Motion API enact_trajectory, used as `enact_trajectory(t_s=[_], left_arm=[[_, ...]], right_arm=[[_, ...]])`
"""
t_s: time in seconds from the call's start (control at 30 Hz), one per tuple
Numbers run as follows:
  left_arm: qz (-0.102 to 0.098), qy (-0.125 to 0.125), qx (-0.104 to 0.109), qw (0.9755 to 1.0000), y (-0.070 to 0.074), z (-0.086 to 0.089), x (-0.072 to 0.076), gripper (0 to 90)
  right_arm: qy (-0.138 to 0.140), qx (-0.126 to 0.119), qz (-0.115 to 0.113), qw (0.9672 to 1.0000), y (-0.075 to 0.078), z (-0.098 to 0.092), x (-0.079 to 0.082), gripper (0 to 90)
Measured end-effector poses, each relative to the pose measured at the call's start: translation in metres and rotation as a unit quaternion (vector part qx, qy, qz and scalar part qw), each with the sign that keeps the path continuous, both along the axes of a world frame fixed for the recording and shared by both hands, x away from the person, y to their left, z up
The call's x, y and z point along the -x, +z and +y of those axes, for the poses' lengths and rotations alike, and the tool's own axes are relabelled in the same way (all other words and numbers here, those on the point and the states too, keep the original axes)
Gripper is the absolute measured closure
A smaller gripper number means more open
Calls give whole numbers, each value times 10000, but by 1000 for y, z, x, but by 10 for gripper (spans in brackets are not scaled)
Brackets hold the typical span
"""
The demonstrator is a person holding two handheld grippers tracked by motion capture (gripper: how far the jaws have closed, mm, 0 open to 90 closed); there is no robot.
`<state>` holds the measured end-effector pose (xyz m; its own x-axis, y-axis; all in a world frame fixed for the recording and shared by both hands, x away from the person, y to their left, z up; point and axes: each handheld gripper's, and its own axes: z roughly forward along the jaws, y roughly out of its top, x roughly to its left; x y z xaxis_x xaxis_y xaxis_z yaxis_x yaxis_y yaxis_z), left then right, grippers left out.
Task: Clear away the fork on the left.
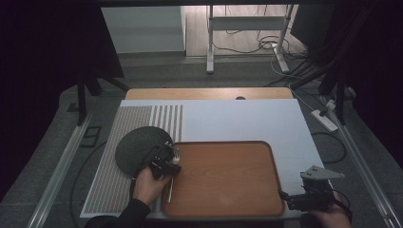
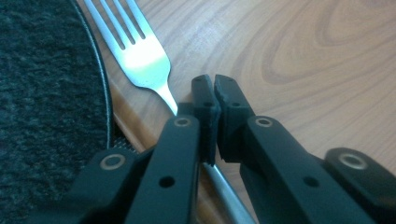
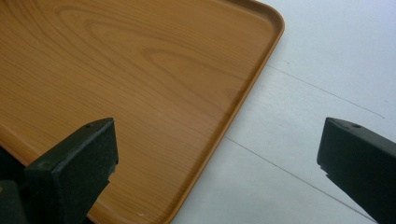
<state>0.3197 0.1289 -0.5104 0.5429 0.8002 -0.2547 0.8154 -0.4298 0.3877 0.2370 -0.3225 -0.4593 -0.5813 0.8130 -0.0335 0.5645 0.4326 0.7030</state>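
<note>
Right now my left gripper (image 2: 214, 100) has its fingers pressed together, the fork (image 2: 140, 56) passing just beneath them; whether they pinch its handle I cannot tell. Its long axis runs along the left edge of the wooden tray (image 1: 228, 209), tines pointing away from me, beside the dark round mat (image 1: 135, 147). Otherwise the tray lies bare. My right gripper (image 1: 304, 195) hovers at the tray's near right corner, fingers spread wide, holding nothing, well apart from the fork.

The wooden tray (image 1: 228, 180) lies bare apart from a fork (image 2: 140, 56) along its left rim.
</note>
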Motion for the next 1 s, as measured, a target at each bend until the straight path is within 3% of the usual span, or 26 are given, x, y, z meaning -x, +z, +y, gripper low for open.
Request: enact_trajectory(t_s=[0.1, 0.23, 0.4, 0.47, 0.57, 0.67, 0.73, 0.83, 1.0], left_arm=[[-3, -46, 53, 10000, 1, -1, 0, 784], [-232, -101, 95, 9996, 7, -4, 2, 644], [-474, -257, 362, 9979, 13, 0, 4, 438], [-579, -247, 378, 9973, 12, 2, 4, 351], [-617, -239, 445, 9968, 11, 6, 3, 242], [-610, -204, 330, 9974, 10, 7, 3, 149], [-618, -257, 372, 9971, 9, 8, 3, 69], [-797, -299, 297, 9959, 9, 9, 4, 9], [-842, -323, 460, 9949, 11, 14, 5, 7]], right_arm=[[7, -4, -1, 10000, 0, 0, 0, 0], [7, -7, 7, 10000, 0, 0, 0, 0], [4, -9, 13, 10000, 0, 0, 0, 0], [3, -10, 15, 10000, 0, 0, 0, 0], [1, -9, 14, 10000, 0, 0, 0, 0], [0, -10, 11, 10000, 0, 0, 0, 0], [-1, -9, 13, 10000, 0, 0, 0, 0], [0, -9, 15, 10000, 0, 0, 0, 0], [-3, -8, 16, 10000, 0, 0, 0, 0]])
